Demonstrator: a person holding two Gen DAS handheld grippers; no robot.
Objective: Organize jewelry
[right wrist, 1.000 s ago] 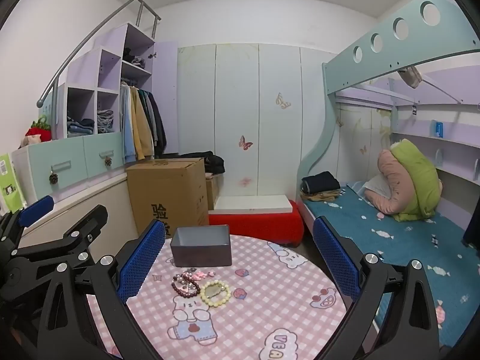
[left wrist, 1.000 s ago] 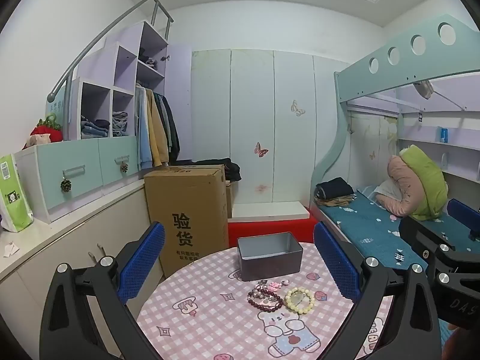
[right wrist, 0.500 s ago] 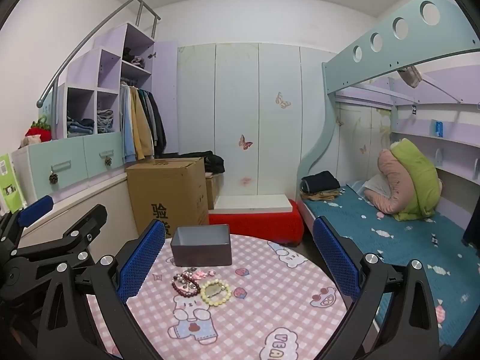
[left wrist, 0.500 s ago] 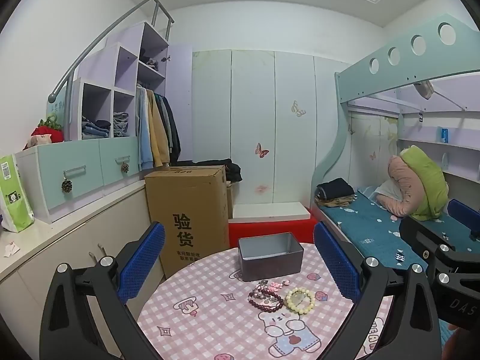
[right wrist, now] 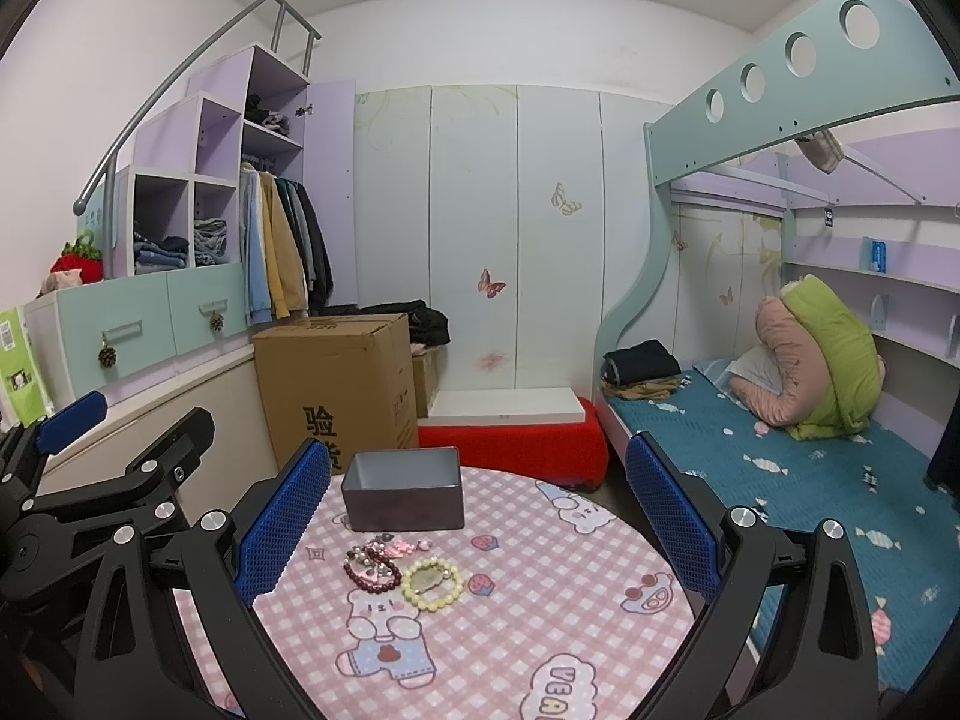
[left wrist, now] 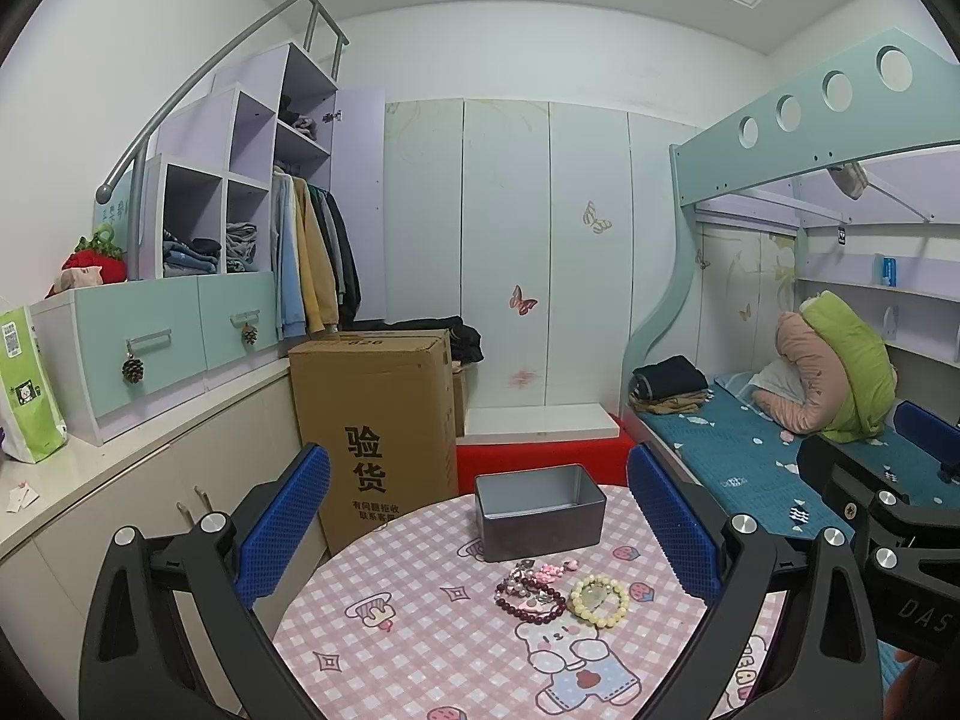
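Observation:
An empty grey metal box [left wrist: 540, 510] [right wrist: 403, 498] stands at the far side of a round table with a pink checked cloth [left wrist: 420, 648] [right wrist: 540, 612]. In front of it lie a dark red bead bracelet [left wrist: 531, 603] [right wrist: 372, 573], a pale yellow bead bracelet [left wrist: 599, 599] [right wrist: 433, 583] and small pink and silver pieces [left wrist: 543, 573] [right wrist: 396, 547]. My left gripper [left wrist: 480, 528] is open and empty, above the near side of the table. My right gripper [right wrist: 480, 528] is open and empty, to its right.
A tall cardboard box [left wrist: 375, 420] stands behind the table on the left. A red step with a white board [left wrist: 540, 444] lies beyond it. A bunk bed [right wrist: 780, 468] runs along the right. Drawers and shelves [left wrist: 168, 324] line the left wall.

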